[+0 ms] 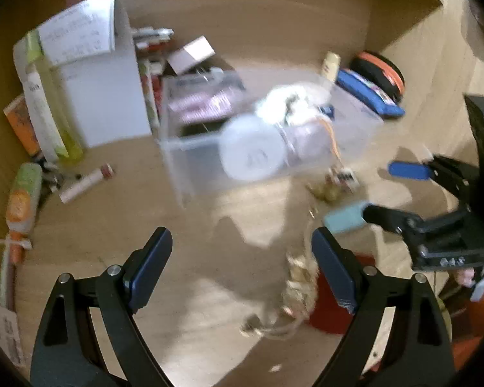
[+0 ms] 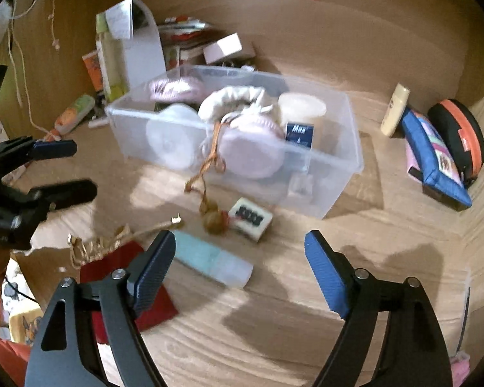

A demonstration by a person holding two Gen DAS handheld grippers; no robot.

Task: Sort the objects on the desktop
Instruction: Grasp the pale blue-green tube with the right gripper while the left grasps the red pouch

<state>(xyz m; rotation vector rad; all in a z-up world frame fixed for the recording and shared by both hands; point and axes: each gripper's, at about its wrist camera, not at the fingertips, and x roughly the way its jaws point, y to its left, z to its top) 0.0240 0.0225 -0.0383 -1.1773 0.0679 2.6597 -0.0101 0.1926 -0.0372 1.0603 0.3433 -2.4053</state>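
A clear plastic bin (image 2: 322, 193) stands mid-desk and holds a white round tub (image 2: 171, 142), a white cloth pouch (image 2: 235, 103), pink pads and a small blue box (image 2: 299, 133). In front of it lie a white block with black marks (image 2: 250, 219), a brown knot charm (image 2: 214, 219), a teal tube (image 2: 206, 258) and a red pouch (image 2: 155, 303) with gold cord. My right gripper (image 2: 238, 245) is open above the desk beside the teal tube, nothing between its fingers. My left gripper (image 1: 242, 242) is open over bare wood, left of the red pouch (image 1: 329, 303).
A blue pencil case (image 2: 432, 161), a black-and-orange round case (image 2: 458, 135) and a cream bottle (image 2: 395, 109) sit at the back right. A white file box (image 1: 103, 96), books, cartons and tubes crowd the back left. Wooden walls enclose the desk.
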